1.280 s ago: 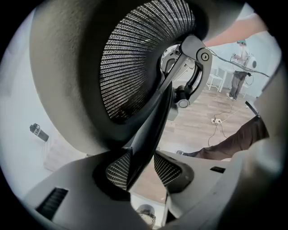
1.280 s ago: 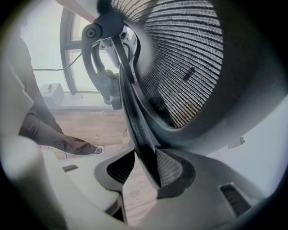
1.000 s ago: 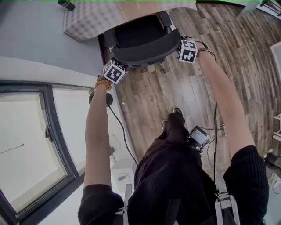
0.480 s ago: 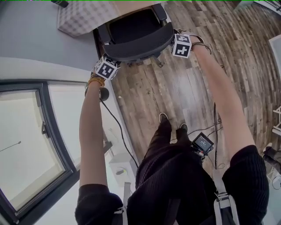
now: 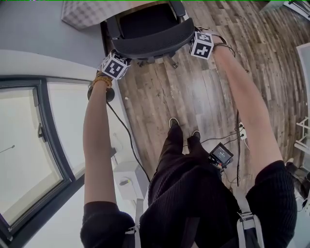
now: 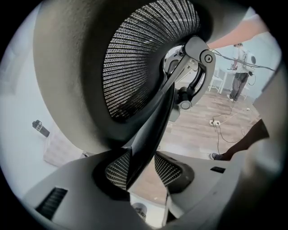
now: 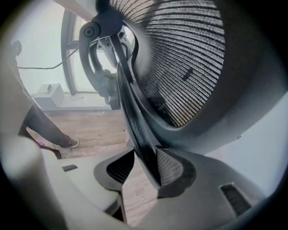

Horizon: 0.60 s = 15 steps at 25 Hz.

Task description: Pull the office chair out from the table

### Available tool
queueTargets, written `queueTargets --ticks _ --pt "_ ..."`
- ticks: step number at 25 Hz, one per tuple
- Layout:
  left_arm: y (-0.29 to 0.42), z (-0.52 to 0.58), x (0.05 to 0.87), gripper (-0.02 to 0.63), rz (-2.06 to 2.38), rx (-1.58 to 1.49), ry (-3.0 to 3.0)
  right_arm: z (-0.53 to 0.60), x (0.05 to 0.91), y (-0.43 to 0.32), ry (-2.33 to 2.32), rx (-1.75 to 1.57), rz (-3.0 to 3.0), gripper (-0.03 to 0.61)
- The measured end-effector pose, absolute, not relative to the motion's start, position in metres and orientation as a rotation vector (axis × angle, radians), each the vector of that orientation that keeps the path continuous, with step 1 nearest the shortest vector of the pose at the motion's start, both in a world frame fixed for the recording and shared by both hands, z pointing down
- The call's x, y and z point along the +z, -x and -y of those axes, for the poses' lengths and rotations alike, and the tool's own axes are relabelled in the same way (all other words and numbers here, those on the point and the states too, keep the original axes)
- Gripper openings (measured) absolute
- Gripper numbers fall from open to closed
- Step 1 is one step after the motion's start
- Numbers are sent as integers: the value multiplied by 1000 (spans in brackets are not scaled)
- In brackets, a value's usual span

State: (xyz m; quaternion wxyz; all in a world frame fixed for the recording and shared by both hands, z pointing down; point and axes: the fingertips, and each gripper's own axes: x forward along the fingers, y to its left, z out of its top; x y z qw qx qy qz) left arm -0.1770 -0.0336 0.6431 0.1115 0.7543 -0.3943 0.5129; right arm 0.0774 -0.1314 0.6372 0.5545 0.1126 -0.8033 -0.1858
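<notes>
Black mesh fills both gripper views. The office chair (image 5: 147, 34) stands at the top centre of the head view with its backrest toward the person. Its seat runs up to the pale edge of the counter (image 5: 138, 5) at the very top of the frame.

The left tongs (image 6: 143, 168) pinch the backrest's dark rim at its left end. The rim lies against one ribbed pad, and a sliver of floor shows beside the other. The right tongs (image 7: 145, 166) pinch the same rim at its right end (a mirror of the left).

Between chair and person lies the open wooden floor (image 5: 193, 92). The person's shoes (image 5: 173, 122) are planted at centre frame, well apart from the chair's base. A black cable (image 5: 127, 138) trails down the floor's left edge from a round black object (image 5: 107, 94) by the wall. A white power strip (image 5: 242, 131) lies to the right of the feet.

A large window (image 5: 29, 160) takes up the lower left, and a checked grey surface (image 5: 80, 10) sits at the upper left, just beside the chair. In the left gripper view another person (image 6: 238, 78) stands far off at the upper right.
</notes>
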Motion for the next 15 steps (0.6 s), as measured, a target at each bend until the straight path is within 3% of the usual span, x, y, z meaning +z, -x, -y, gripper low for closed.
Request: queueTargets --ticks 15 --pt "170 13 647 169 1155 1504 -2207 111 637 -85 -283 -450 1901 153"
